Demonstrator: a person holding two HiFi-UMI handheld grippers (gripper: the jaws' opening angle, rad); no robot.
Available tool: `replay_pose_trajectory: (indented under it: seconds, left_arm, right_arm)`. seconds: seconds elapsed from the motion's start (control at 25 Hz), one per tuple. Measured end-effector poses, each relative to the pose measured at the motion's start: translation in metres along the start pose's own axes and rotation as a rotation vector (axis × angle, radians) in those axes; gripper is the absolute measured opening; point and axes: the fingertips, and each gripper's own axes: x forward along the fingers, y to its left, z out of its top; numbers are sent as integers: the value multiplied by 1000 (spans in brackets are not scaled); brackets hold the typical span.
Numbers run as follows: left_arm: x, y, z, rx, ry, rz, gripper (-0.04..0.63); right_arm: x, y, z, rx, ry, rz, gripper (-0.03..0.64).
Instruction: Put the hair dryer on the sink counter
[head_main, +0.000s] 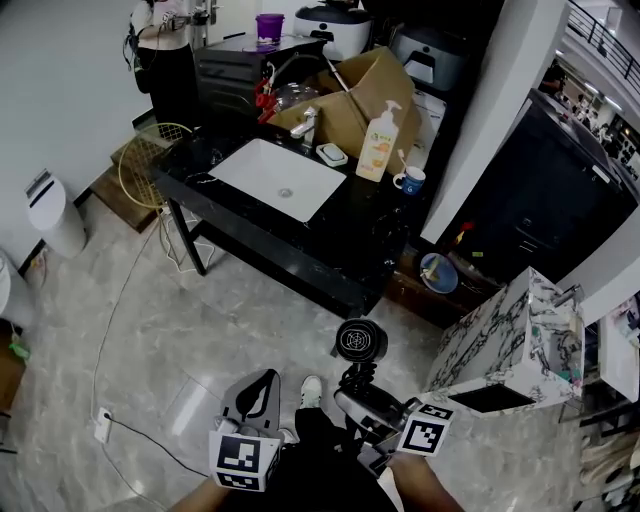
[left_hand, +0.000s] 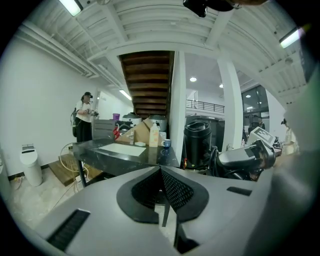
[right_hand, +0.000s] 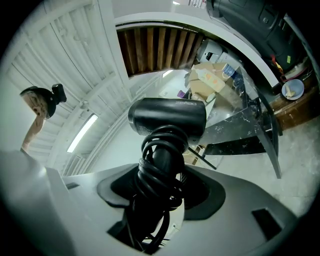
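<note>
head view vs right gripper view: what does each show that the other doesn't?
Head view only: the left tool, the white bin by the wall and the power strip on the floor. Right gripper view only: the cord coiled round the handle between the right tool's jaws, and the slatted stair underside. Both: the hair dryer, the black counter and the cardboard box.

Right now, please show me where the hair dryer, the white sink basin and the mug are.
hair dryer (head_main: 360, 341), head view, on its round rear grille.
white sink basin (head_main: 262, 168), head view, on its bare bottom.
mug (head_main: 410, 182), head view, on its outer wall.
</note>
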Motion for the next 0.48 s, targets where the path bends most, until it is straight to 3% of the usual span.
replay_pose_trajectory:
  seconds: [0.24,0.48]
  left_arm:
    - [42,25,10,13,28,8,8]
    - [112,50,34,57,46,-6,8]
  right_arm:
    - [36,-31,24,31,2,-21,270]
    - [73,-73,75,19,-22,-53,270]
